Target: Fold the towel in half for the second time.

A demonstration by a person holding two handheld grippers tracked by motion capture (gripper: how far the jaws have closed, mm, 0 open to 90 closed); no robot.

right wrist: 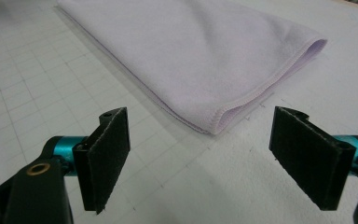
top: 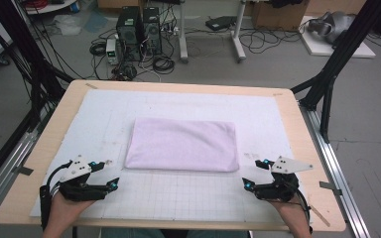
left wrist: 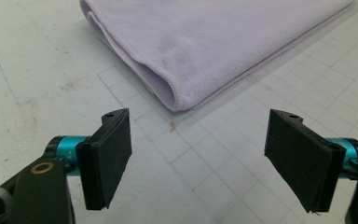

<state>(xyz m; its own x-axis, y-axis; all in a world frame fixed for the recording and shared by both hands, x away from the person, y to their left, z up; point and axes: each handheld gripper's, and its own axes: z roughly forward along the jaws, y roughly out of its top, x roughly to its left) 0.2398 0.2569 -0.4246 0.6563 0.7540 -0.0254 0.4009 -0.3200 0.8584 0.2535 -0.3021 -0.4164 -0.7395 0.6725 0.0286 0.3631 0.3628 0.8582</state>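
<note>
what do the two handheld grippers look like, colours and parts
Both match: the left gripper and right gripper have black bodies, teal metal collars behind flat rectangular black pads, and a grey three-cornered plate on top. A brass-ringed hole marks one black arm in each gripper view. Black cables trail back past the bare hands; no sleeves are visible.

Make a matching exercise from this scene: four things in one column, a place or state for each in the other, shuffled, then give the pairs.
Things:
1. towel
2. left gripper
3. right gripper
4. computer towers

Places or states:
A. on the floor beyond the table's far edge
B. open, near the towel's near right corner
C. folded, lilac, lying flat mid-mat
D. open, near the towel's near left corner

Pairs: 1-C, 2-D, 3-B, 4-A
</note>
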